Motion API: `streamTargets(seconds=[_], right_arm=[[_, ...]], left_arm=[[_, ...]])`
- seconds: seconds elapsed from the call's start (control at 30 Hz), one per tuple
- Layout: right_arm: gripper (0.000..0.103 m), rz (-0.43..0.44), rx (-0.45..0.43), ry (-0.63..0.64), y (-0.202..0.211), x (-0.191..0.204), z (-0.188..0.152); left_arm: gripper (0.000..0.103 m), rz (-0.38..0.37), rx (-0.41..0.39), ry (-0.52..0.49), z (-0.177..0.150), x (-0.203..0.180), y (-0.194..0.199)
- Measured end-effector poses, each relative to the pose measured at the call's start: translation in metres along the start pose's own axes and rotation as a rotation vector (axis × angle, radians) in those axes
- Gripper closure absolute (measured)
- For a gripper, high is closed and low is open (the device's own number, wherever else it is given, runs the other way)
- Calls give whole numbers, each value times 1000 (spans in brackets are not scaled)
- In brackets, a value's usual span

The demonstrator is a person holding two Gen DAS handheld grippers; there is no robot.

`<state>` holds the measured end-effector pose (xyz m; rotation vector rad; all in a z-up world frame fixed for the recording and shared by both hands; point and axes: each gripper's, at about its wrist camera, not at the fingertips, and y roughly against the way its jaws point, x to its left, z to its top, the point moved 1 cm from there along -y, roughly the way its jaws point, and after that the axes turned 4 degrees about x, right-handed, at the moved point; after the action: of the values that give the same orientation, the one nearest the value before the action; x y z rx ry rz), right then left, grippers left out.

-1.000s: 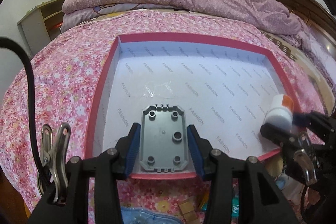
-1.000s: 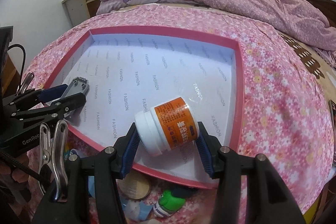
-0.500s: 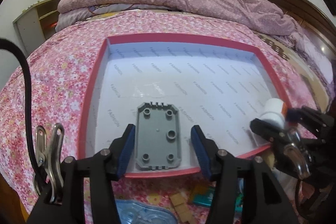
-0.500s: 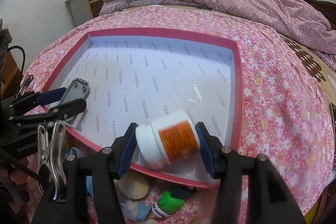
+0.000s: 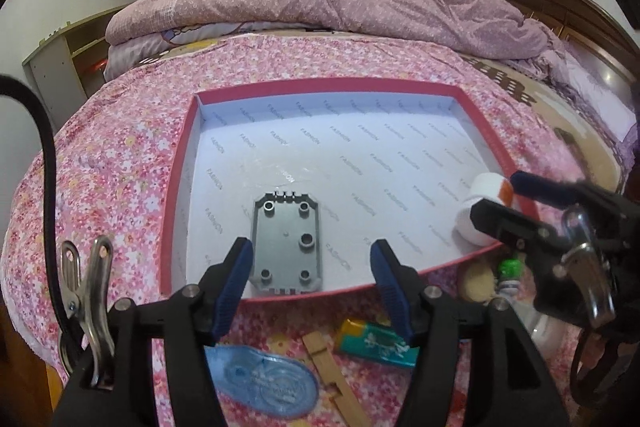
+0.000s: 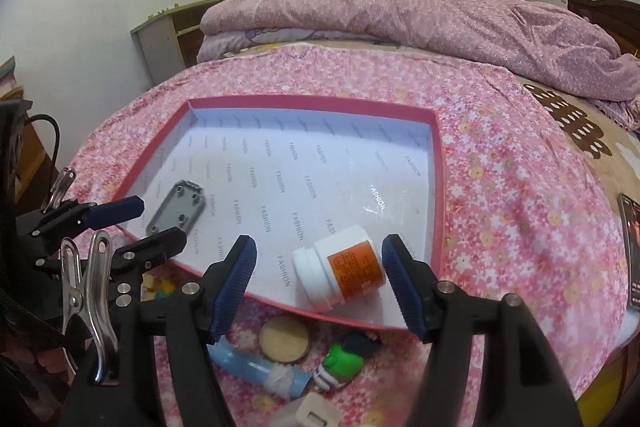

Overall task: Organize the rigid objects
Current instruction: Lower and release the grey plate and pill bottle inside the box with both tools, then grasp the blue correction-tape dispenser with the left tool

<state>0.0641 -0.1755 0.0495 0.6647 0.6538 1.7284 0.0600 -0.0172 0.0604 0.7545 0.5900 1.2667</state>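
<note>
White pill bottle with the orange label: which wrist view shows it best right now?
The right wrist view: the white pill bottle lies on its side in the pink-rimmed box, cap and label plain. The left wrist view catches only its cap end, mostly hidden behind the right tongs.
</note>
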Motion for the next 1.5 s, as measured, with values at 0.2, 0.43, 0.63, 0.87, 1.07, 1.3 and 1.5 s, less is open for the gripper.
streamTargets(seconds=[0.2, 0.43, 0.63, 0.87, 1.07, 1.3, 1.5], right_arm=[[36, 10, -14, 3, 15, 7, -8], [36, 28, -13, -1, 28, 13, -18], [36, 40, -12, -1, 39, 17, -28], [36, 46, 6, 4, 45, 23, -42], [36, 48, 25, 8, 48, 25, -56], [36, 50, 41, 4, 52, 25, -67], [36, 52, 60, 8, 53, 24, -77]], left_arm=[[39, 2, -15, 13, -5, 5, 15], [38, -9, -9, 31, -15, 12, 24], [38, -11, -4, 40, -26, 17, 31], [38, -8, 7, 30, -38, 18, 36], [38, -3, 12, 22, -49, 20, 42], [38, 10, 32, 24, -64, 25, 43], [38, 20, 69, 37, -79, 34, 38]])
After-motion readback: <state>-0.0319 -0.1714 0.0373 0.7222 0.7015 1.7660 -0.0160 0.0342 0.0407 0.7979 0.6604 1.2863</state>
